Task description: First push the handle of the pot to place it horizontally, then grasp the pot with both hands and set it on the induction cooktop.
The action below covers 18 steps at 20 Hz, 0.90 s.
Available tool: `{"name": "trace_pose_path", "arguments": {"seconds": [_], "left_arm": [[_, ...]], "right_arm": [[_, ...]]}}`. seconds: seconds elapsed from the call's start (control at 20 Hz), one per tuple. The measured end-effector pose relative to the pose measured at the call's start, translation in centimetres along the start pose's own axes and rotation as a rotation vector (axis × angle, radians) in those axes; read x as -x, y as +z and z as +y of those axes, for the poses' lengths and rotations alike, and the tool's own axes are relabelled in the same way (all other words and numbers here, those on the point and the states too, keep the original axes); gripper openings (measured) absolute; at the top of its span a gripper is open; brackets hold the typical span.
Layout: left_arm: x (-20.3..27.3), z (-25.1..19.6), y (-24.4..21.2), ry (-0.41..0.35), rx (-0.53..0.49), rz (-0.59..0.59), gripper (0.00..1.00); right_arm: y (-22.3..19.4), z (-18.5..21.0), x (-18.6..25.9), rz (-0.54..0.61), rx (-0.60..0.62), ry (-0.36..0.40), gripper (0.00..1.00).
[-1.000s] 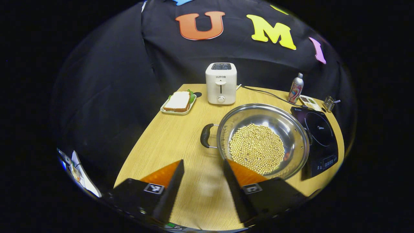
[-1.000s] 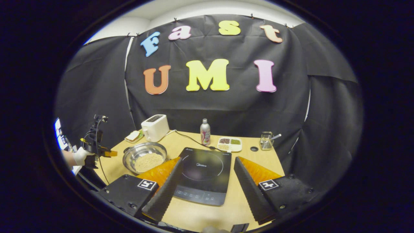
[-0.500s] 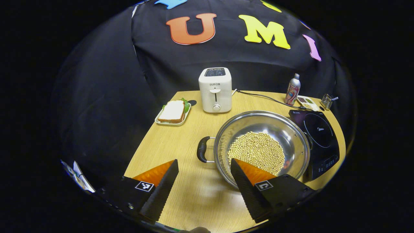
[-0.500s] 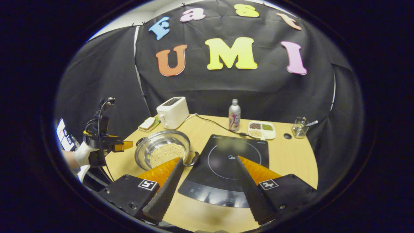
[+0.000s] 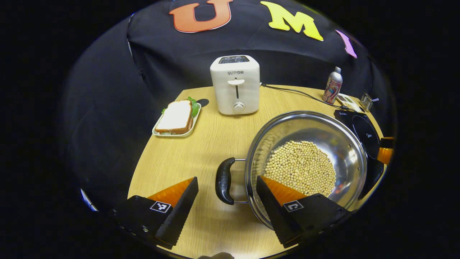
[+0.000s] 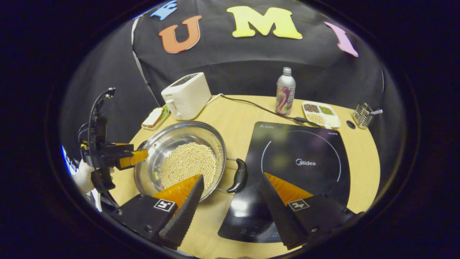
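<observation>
Two tongs are closing in on the pot (image 5: 305,165), which sits on the bench (image 5: 187,154) at centre right of the left gripper view, filled with pale beans (image 5: 302,169) and not yet on the induction cooktop (image 6: 298,165). The left tongs (image 5: 226,212) are spread wide at the bottom of that view, with the pot's near black handle (image 5: 223,181) just ahead of the gap between them and untouched. In the right gripper view the right tongs (image 6: 233,212) also gape wide and empty; the other handle (image 6: 240,175) lies just beyond the gap, at the cooktop's left edge. The handles look to lie level already, so the step in hand seems to be the two-handed grasp. Next, each pair must advance until a handle sits between its fingers, then close, then both lift evenly to keep the beans from spilling.
</observation>
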<state>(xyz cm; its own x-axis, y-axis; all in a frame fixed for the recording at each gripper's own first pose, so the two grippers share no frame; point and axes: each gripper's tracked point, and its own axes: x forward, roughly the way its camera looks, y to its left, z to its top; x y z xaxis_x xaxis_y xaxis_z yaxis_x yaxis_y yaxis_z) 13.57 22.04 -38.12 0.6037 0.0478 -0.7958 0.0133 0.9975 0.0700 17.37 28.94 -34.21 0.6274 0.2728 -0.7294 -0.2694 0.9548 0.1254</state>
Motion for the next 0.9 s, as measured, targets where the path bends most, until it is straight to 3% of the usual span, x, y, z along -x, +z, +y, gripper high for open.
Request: {"name": "trace_pose_path", "arguments": {"seconds": [0.25, 0.35, 0.4, 0.5, 0.6, 0.65, 0.7, 0.75, 0.8, 0.9], "left_arm": [[-2.0, -0.5, -0.1, -0.033, -0.014, 0.044, 0.97], [-2.5, -0.8, -0.2, -0.039, -0.018, 0.057, 0.97], [-2.7, -0.9, -0.2, -0.043, -0.017, 0.062, 0.97], [-2.9, -1.2, -0.2, -0.066, -0.004, 0.075, 0.96], [-2.8, -1.8, -0.2, -0.088, 0.012, 0.088, 0.86], [-2.9, -1.9, -0.2, -0.093, 0.014, 0.093, 0.76], [-3.0, -1.9, -0.3, -0.092, 0.012, 0.097, 0.75], [-2.8, -1.8, -0.2, -0.093, 0.010, 0.101, 0.84], [-2.8, -1.8, -0.2, -0.095, 0.013, 0.106, 0.84], [-2.7, -1.9, -0.3, -0.104, 0.028, 0.122, 0.71]], "right_arm": [[-1.0, 0.1, -3.7, 0.080, -0.009, -0.020, 0.92], [-1.1, 0.1, -4.5, 0.099, -0.022, -0.026, 0.96], [-1.2, 0.0, -4.8, 0.107, -0.023, -0.034, 0.89], [-1.6, 0.0, -5.1, 0.128, -0.027, -0.039, 0.89], [-1.4, -0.1, -5.3, 0.130, -0.022, -0.044, 0.89], [-1.4, -0.1, -5.5, 0.134, -0.019, -0.046, 0.93], [-1.3, -0.1, -5.6, 0.132, -0.016, -0.045, 0.85], [-1.2, -0.1, -5.5, 0.131, -0.013, -0.046, 0.82], [-1.3, -0.2, -5.6, 0.137, -0.009, -0.048, 0.82], [-1.2, -0.1, -5.7, 0.135, -0.003, -0.046, 0.85]]}}
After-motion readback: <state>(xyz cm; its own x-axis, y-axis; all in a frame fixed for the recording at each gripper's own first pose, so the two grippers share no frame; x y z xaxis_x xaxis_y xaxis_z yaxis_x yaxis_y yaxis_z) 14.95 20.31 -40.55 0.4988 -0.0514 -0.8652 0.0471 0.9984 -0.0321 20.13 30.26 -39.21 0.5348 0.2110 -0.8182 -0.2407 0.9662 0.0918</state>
